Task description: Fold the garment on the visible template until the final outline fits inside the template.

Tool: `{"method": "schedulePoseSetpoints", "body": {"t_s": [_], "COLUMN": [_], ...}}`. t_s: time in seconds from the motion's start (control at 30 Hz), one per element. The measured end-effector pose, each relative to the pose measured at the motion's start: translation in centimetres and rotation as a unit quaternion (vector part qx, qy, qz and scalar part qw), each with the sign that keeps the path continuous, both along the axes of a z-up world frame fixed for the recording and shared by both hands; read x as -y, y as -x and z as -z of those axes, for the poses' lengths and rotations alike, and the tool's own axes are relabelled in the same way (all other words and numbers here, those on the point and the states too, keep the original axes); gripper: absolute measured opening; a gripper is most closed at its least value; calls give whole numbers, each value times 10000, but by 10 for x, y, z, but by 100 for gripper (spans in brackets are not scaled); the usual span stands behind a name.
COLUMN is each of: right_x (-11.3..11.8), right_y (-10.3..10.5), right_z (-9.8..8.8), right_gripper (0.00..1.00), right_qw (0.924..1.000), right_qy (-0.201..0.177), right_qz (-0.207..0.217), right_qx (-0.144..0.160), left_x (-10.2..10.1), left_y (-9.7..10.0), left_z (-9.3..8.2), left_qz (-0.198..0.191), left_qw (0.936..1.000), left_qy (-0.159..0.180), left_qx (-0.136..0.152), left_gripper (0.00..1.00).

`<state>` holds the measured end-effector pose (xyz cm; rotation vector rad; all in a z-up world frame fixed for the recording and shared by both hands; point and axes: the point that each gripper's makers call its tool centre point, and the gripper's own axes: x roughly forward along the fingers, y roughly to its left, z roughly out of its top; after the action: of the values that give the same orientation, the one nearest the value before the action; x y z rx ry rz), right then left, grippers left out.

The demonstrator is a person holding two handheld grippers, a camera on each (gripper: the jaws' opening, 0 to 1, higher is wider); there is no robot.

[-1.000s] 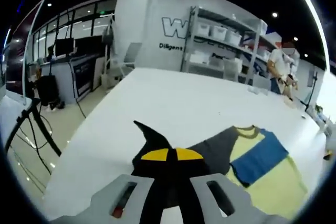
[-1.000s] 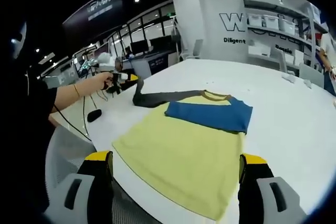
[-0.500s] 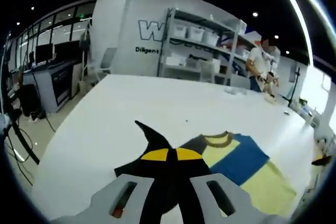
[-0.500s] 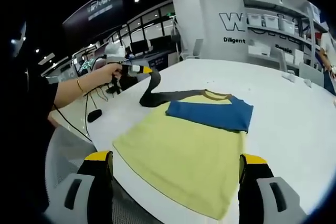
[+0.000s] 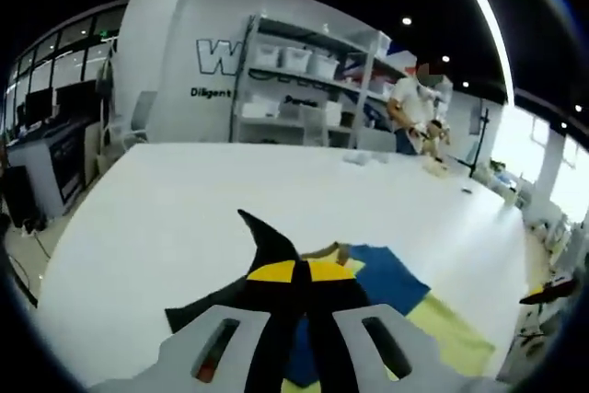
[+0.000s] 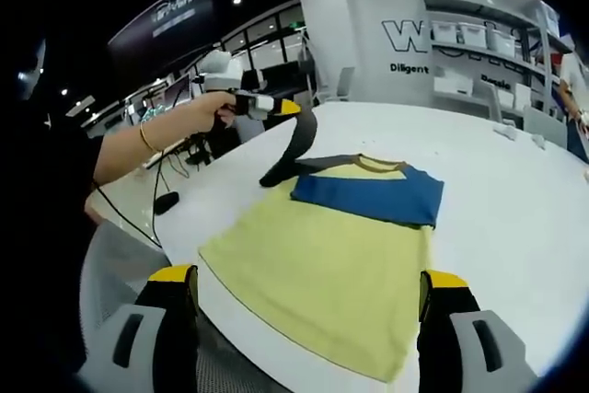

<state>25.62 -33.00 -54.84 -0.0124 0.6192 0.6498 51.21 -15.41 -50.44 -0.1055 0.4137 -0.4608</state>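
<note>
Left gripper (image 6: 287,108): clenched on grey sleeve (image 6: 296,146), lifted off table (image 6: 515,181).
Right gripper (image 6: 304,306): jaws spread, empty.
Shirt (image 6: 340,246): lower hem cut off by jaws.

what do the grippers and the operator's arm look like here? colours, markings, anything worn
Right gripper: two black fingers with yellow tips, on light grey mounts with dark slots. Left gripper has the same build: black fingers, yellow tips, grey slotted mounts, a small red mark in one slot. In the right gripper view, that gripper's body is white-grey. The person's hand shows, with a gold bracelet on the wrist and a black short sleeve.
</note>
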Motion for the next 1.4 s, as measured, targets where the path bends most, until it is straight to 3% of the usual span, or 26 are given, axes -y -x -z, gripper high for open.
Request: {"method": "schedulePoseSetpoints", "body": {"t_s": [0.5,0.9,1.03,1.2,1.4], "right_x": [0,8,9,11,13], "right_y": [6,7,10,10,14], "right_z": [6,8,10,11,16], "right_gripper": [99,99,99,99,99], "right_qw": [10000,9999,9999,9999,9997], "right_qy": [-6,40,104,98,166], "right_qz": [-44,-11,-38,-2,-10], "right_qx": [-77,-99,-124,-129,-177], "left_x": [85,129,146,164,179], "left_y": [14,26,37,53,64], "left_z": [-5,-6,-5,8,33], "left_qz": [904,1343,1621,1997,2170], "left_qw": [9958,9908,9865,9787,9743], "left_qy": [-122,-70,-97,-426,-607], "left_qx": [100,131,204,221,49], "left_gripper": [0,0,0,0,0]}}
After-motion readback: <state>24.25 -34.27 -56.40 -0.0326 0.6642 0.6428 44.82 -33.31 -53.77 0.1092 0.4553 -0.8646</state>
